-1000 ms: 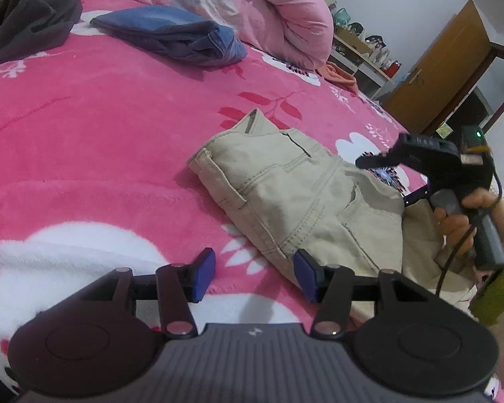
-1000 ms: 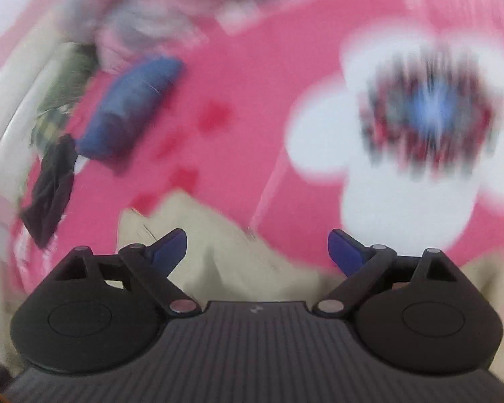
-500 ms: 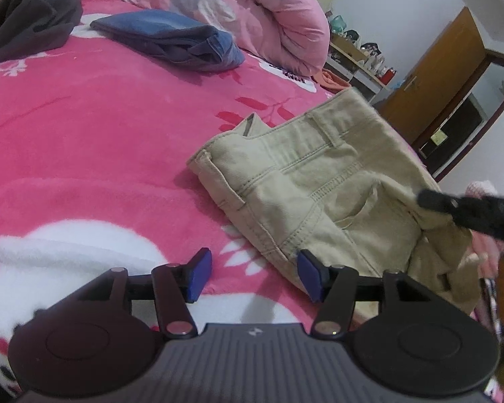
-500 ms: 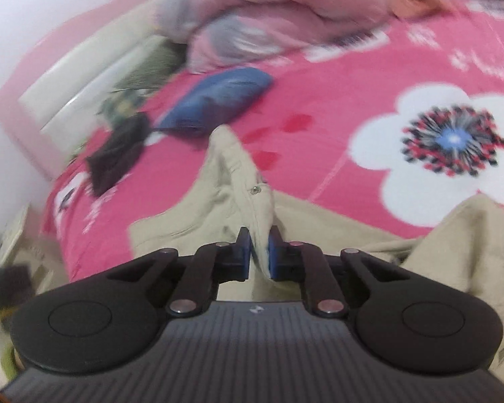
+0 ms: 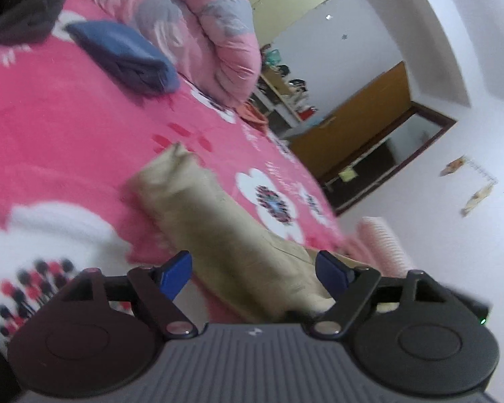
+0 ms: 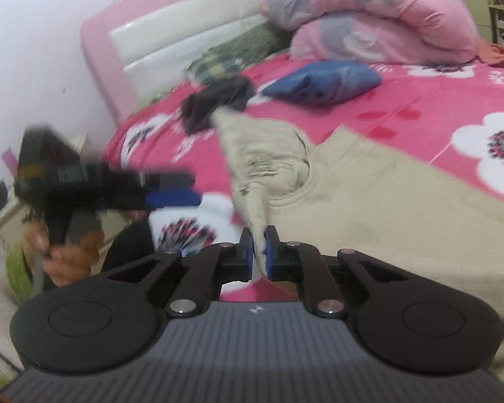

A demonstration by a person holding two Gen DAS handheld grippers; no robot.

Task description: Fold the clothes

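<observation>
Khaki trousers (image 5: 218, 221) lie on the pink flowered bedspread (image 5: 50, 127). My left gripper (image 5: 253, 273) hovers low over their near end. Its jaws are opening, the cloth runs under the gap, and the blue pads (image 5: 174, 273) do not press on it. My right gripper (image 6: 258, 252) is shut on a fold of the khaki trousers (image 6: 369, 194), which rises taut from the bed into the pads. In the right wrist view my left gripper (image 6: 171, 188) shows blurred at the left, held by a hand (image 6: 60, 255).
Folded blue jeans (image 6: 322, 80) and a dark garment (image 6: 215, 104) lie farther up the bed, below a bunched pink duvet (image 6: 369, 10) and the headboard (image 6: 171, 40). Beyond the bed's far side stand a shelf (image 5: 285, 94) and a wooden door (image 5: 352, 114).
My right gripper went from open to shut on the trousers' edge and drew it up and across. My left gripper's jaws widened and it swung, so the trousers now look narrower.
</observation>
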